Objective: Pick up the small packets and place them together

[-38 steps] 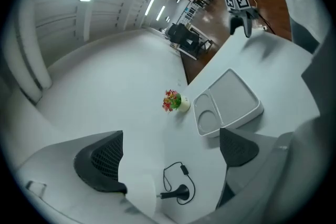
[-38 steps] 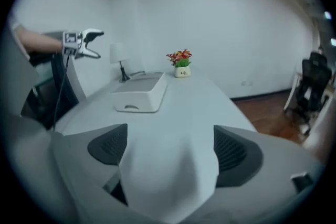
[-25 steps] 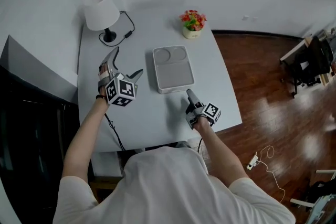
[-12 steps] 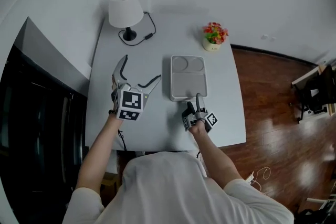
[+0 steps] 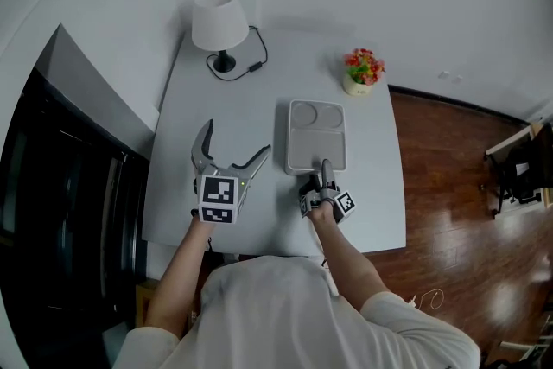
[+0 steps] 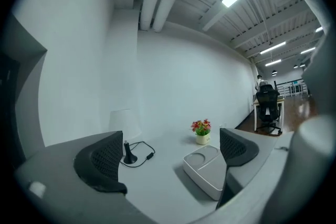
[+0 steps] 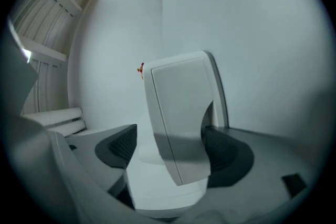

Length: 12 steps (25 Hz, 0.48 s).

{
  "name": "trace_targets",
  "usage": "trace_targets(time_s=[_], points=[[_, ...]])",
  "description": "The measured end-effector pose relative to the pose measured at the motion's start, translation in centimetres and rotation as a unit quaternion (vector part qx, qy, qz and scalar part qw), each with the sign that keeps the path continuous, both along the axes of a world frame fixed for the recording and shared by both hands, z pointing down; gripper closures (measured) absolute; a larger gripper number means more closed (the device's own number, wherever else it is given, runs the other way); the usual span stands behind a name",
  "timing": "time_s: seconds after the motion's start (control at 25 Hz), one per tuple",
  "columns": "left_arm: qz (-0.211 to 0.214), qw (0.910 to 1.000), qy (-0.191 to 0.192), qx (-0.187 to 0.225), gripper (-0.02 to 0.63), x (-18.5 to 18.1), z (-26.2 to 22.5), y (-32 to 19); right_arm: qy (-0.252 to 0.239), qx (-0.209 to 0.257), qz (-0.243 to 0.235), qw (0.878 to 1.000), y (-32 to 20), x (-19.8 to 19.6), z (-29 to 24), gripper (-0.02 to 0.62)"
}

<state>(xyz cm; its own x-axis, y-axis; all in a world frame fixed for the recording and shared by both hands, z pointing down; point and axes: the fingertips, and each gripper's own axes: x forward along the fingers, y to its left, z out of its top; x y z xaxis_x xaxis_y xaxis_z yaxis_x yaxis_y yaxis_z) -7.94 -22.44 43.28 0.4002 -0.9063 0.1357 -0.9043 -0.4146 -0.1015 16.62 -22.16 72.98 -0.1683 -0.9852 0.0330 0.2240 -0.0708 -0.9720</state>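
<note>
Packets: none visible in any view; whether they lie inside the tray [image 5: 317, 144] cannot be told.
Tray: white, set lengthwise at the middle of the desk [image 5: 251, 112]. It has two round recesses at the far end and a flat panel at the near end.
Right gripper [image 5: 326, 169]: at 6 o'clock of the tray, rolled onto its side. Its jaws have just been closing but are released, with the tray's near end between them. One pad stands clear of the tray; contact at the other is uncertain.
Left gripper [image 5: 237, 137]: at 8 o'clock of the tray, spread wide with nothing between the jaws, over bare desk.
Step in hand (judged): taking hold of the tray's near end, probably to get at the packets.
Method advised: centre the end wall between both pads, close squarely and keep the tray level. The left gripper is free to steady the long side.
Edges: the near desk edge lies just behind both grippers at 6 o'clock. The desk's right edge is near the tray at 3 o'clock, with wooden floor [image 5: 449, 160] below.
Open room: bare desk from 8 to 10 o'clock of the tray.
Obstructions: lamp [image 5: 216, 20] and its cable [image 5: 252, 63] at 11 o'clock; flower pot [image 5: 363, 73] at 1 o'clock, near the tray's far corner.
</note>
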Motion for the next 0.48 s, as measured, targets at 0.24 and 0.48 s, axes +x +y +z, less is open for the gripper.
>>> trace_targets(time_s=[0.24, 0.48], points=[[0.010, 0.9994, 0.002, -0.032, 0.029, 1.2, 2.8, 2.3, 0.033, -0.013, 0.004, 0.999, 0.7, 0.4, 1.1, 0.304], [0.039, 0.9982, -0.004, -0.044, 0.029, 3.2, 4.2, 4.1, 0.047, -0.012, 0.009, 0.999, 2.7, 0.4, 1.3, 0.349]])
